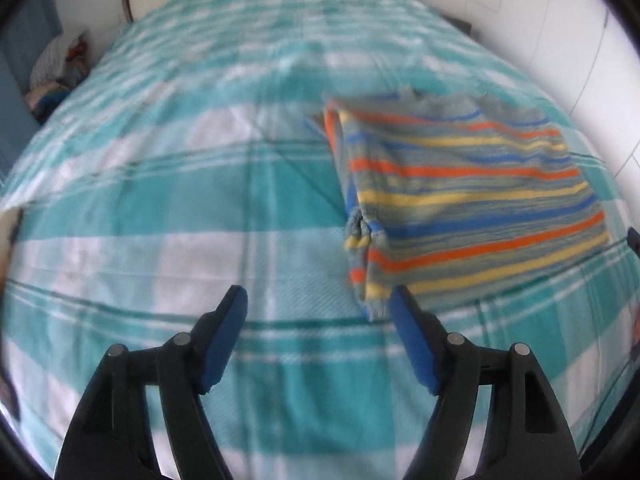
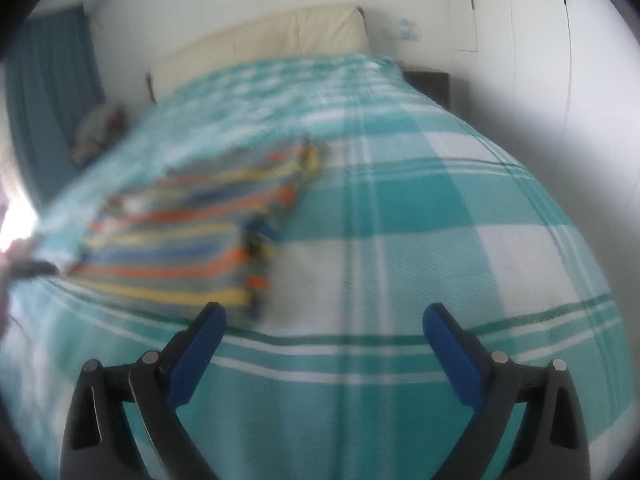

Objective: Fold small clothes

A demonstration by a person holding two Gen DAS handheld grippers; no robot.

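My left gripper is spread wide, empty, low center of frame over the teal-white checked bedspread. Folded striped garment lies flat right of center, its near corner just beside my rt blue pad. My right gripper is also spread, empty; garment sits left of center, blurred.

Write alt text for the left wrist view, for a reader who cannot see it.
A folded striped garment, banded in orange, yellow, blue and grey, lies on a bed covered in teal-and-white check. The open left gripper, with blue pads, sits low in the frame, empty, the garment's near corner just past its right fingertip. The picture is slightly blurred.
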